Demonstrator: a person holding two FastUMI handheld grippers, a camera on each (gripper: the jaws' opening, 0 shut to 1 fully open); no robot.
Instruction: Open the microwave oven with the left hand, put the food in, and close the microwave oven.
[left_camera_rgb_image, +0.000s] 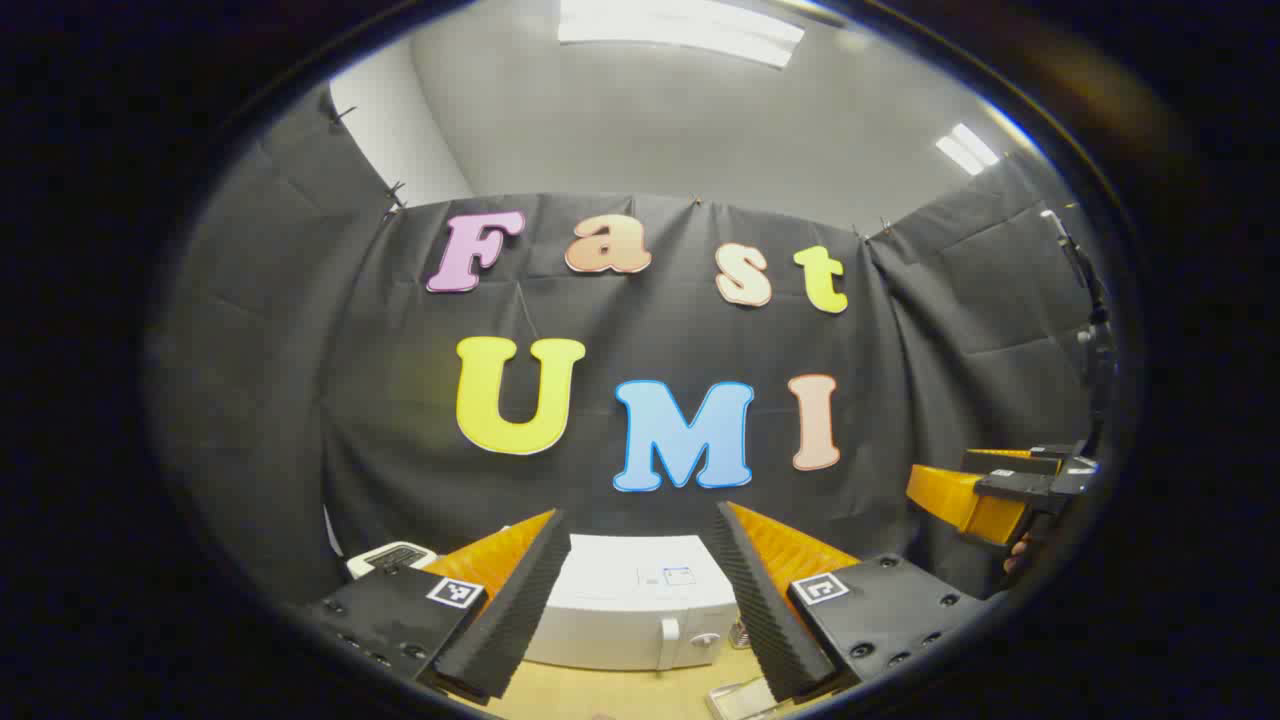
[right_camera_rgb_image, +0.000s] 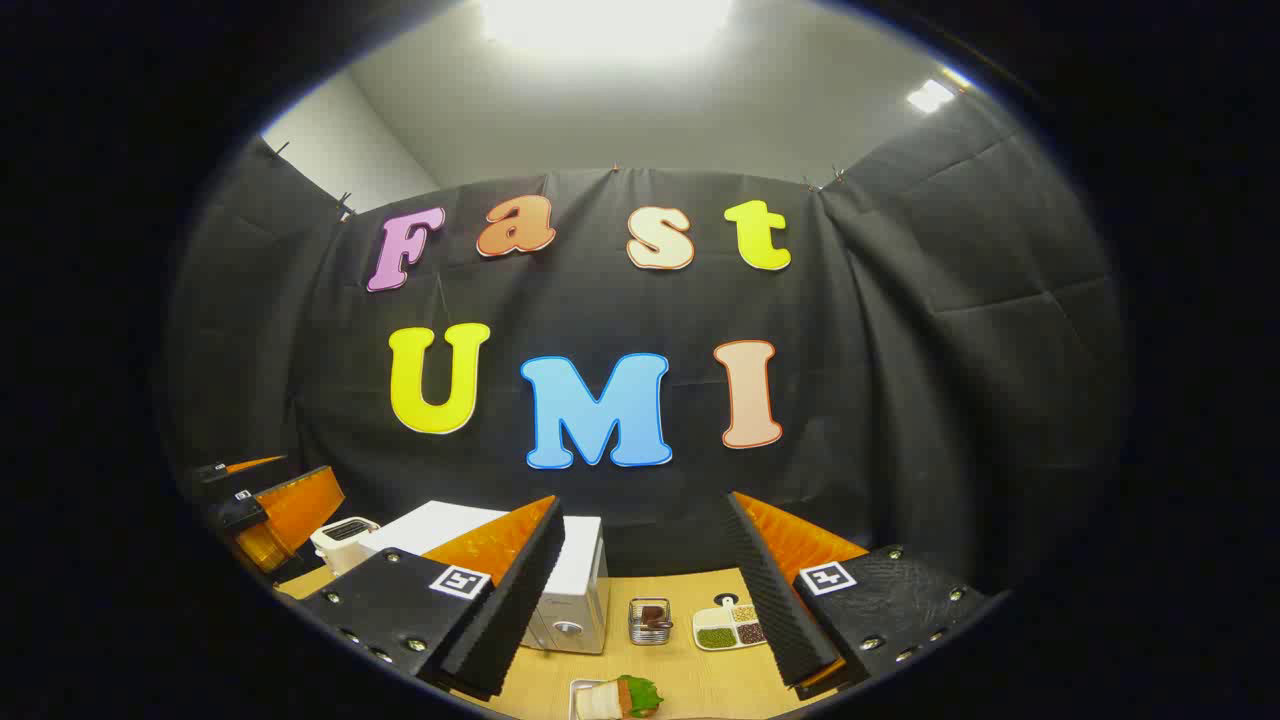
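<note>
We see the white microwave oven (left_camera_rgb_image: 632, 600), door closed, low centre in the left gripper view, on the wooden surface (right_camera_rgb_image: 690, 680). Both our left hand-held gripper (left_camera_rgb_image: 632, 610) and right hand-held gripper (right_camera_rgb_image: 655, 600) gape wide, holding nothing. The food (right_camera_rgb_image: 625, 695) lies at the bottom edge of the right gripper view.

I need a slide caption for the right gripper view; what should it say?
Right gripper open above the table, facing the closed microwave, a toaster and food.

You have a white microwave oven (left_camera_rgb_image: 640, 600) and a white toaster (right_camera_rgb_image: 342, 538) on the pale wooden counter (right_camera_rgb_image: 690, 675), where a white divided dish (right_camera_rgb_image: 732, 627) holds green, brown and yellowish fillings, beside green-leafed food (right_camera_rgb_image: 625, 695).
</note>
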